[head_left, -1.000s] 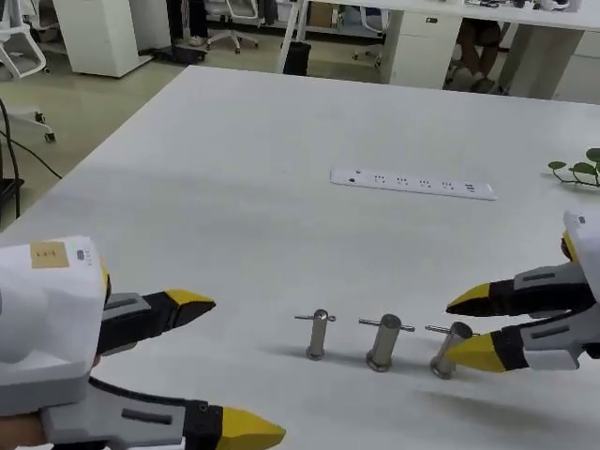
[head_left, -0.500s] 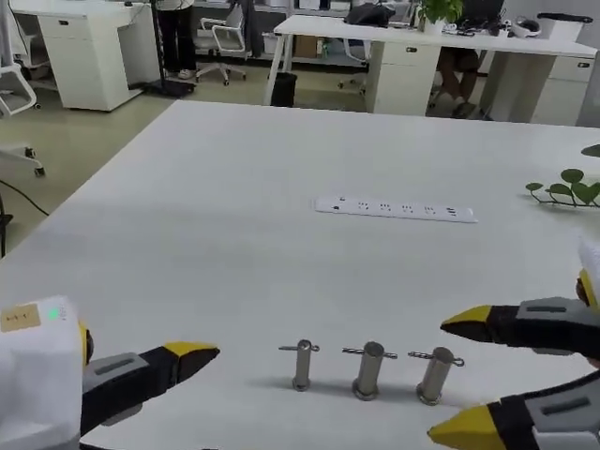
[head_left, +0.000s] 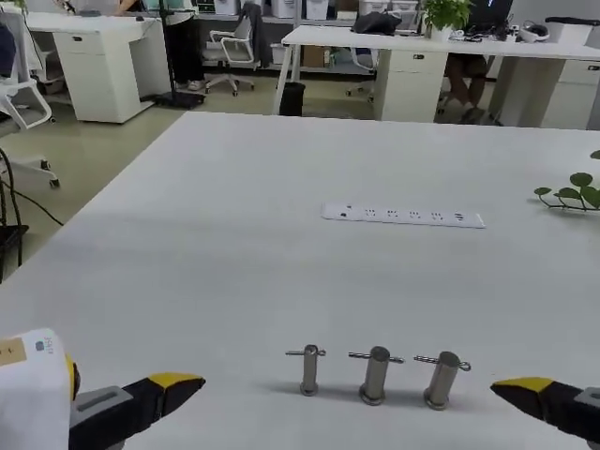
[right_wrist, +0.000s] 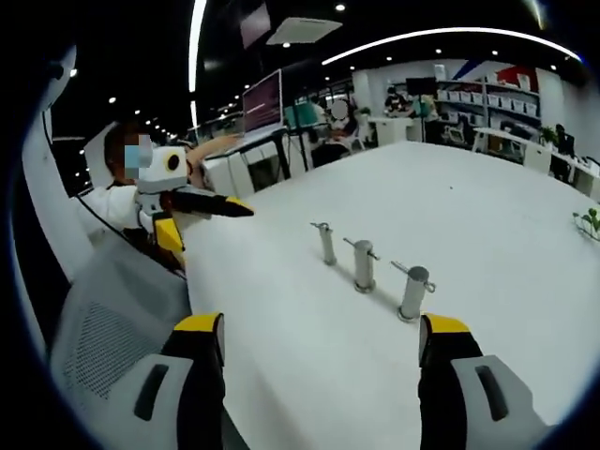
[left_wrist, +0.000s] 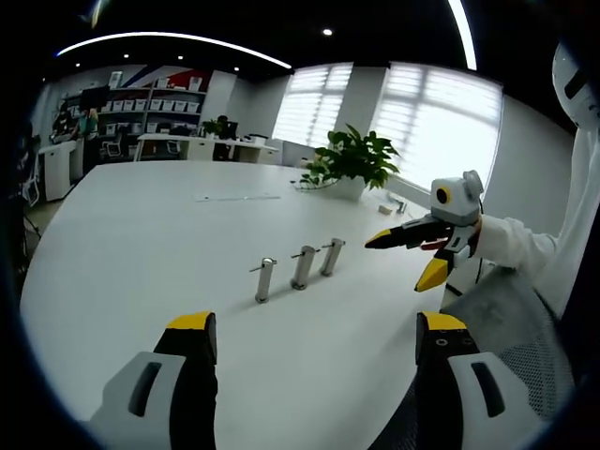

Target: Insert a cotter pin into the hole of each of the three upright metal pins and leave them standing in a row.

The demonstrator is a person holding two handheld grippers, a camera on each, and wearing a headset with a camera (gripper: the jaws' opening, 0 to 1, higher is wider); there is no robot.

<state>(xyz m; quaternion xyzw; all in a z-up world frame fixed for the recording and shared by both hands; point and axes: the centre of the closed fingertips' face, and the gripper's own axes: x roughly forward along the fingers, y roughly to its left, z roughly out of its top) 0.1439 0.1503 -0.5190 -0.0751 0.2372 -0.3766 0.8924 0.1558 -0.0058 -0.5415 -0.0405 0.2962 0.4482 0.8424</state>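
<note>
Standing in a row toward the near edge of the white table (head_left: 281,234): three upright metal pins (head_left: 375,375), a cotter pin (head_left: 376,357) through each. Flanking them, left gripper (left_wrist: 316,323) and right gripper (right_wrist: 319,328), jaws wide apart, empty. Best drawn straight back, well clear, to avoid toppling any.

- Three upright metal pins stand in one row on the counter (head_left: 225,244): the left one (head_left: 309,375), the middle one (head_left: 375,378) and the right one (head_left: 439,382).
- Three cotter pins, one through the top of each metal pin: left (head_left: 302,353), middle (head_left: 361,357), right (head_left: 427,361).
- One counter carries all of these things.
- One white power strip (head_left: 403,217) lies on it.
- One leafy plant (left_wrist: 352,159) stands on it.
- Two grippers: the left gripper (left_wrist: 316,328) and the right gripper (right_wrist: 319,328).
- Two yellow-tipped fingers (left_wrist: 192,336) on each gripper, four in all.
</note>
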